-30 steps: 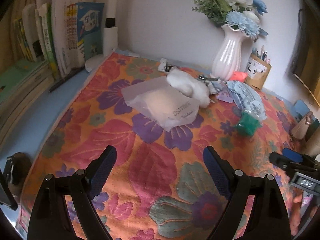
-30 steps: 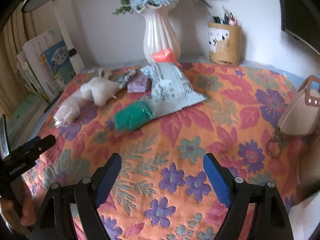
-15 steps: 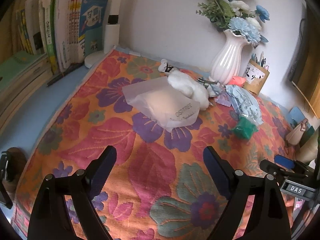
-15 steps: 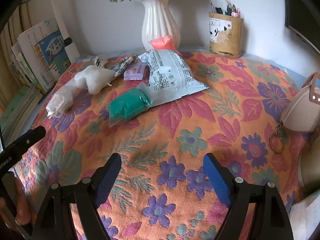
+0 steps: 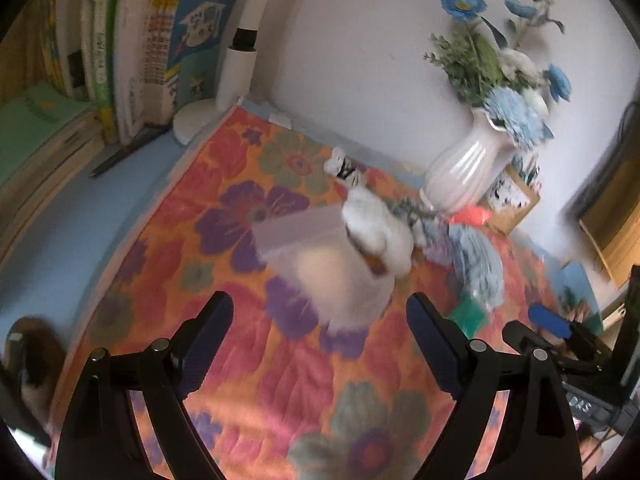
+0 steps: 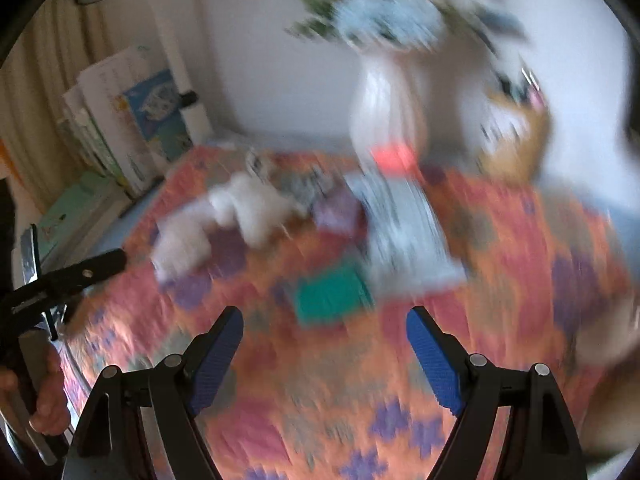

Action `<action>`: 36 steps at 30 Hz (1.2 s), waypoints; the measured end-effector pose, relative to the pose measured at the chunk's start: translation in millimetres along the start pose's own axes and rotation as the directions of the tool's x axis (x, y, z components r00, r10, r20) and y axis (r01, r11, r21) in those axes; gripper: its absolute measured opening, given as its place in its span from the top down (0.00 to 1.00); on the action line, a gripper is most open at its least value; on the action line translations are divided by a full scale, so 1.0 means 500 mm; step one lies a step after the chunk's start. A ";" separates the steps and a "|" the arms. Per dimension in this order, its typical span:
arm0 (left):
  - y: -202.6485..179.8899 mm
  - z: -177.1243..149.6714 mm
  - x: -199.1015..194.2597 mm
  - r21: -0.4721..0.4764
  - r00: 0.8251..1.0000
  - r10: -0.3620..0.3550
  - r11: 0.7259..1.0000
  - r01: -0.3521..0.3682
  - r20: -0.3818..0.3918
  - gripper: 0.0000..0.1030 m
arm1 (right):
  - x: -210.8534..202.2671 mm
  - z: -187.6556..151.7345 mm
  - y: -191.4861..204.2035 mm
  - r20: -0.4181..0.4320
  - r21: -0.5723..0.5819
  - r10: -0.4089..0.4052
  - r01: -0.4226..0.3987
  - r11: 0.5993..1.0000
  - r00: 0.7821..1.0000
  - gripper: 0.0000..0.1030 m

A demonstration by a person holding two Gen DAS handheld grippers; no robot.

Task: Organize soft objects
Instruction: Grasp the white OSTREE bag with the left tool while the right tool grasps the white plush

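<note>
Now both views sit higher and blur, left tool (image 5: pixel 320 320) and right tool (image 6: pixel 324 332) apart and empty; soft objects on desk (image 5: pixel 256 384) untouched, sorting not begun.

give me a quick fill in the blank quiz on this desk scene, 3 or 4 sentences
1. Both the left gripper and the right gripper have their jaws ____, with nothing between them.
2. The flowers in the white vase are mostly ____ in colour.
3. The floral cloth is mainly ____ with purple and red flowers.
4. The green packet lies on the cloth just in front of the ____ gripper.

Missing words: open; blue; orange; right
</note>
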State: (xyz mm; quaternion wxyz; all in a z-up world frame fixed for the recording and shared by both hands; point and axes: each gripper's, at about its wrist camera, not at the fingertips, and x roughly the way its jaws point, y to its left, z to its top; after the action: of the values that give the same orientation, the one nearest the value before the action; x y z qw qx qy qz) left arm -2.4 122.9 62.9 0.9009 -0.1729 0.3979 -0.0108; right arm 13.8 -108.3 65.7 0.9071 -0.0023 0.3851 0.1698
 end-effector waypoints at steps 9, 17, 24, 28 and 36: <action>-0.011 0.039 0.147 0.027 0.996 0.055 0.998 -0.053 -0.067 0.16 | 0.131 0.122 0.088 -0.050 -0.293 0.064 -0.076 0.953 0.997 0.24; 0.061 0.023 0.137 -0.070 1.000 -0.002 0.998 0.002 0.001 0.39 | 0.246 0.152 0.131 -0.146 -0.425 0.123 -0.175 0.888 0.982 0.24; 0.060 0.026 0.141 -0.070 1.000 -0.014 0.997 0.015 0.007 0.39 | 0.325 0.165 0.142 -0.223 -0.386 0.181 -0.258 0.886 0.958 0.36; 0.056 0.025 0.143 -0.050 1.000 -0.009 0.999 0.010 0.014 0.49 | 0.305 0.157 0.145 -0.172 -0.380 0.191 -0.244 0.892 0.966 0.49; 0.026 0.016 0.131 0.037 0.999 -0.017 0.999 0.016 0.049 0.63 | 0.197 0.127 0.123 -0.123 -0.247 0.237 -0.261 0.933 0.964 0.52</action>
State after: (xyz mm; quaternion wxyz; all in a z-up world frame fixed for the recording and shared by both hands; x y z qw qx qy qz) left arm 46.8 127.2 17.1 0.9135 -0.1597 0.3736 -0.0213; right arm 102.6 -11.8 49.1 0.8514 -0.0808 0.3975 0.3325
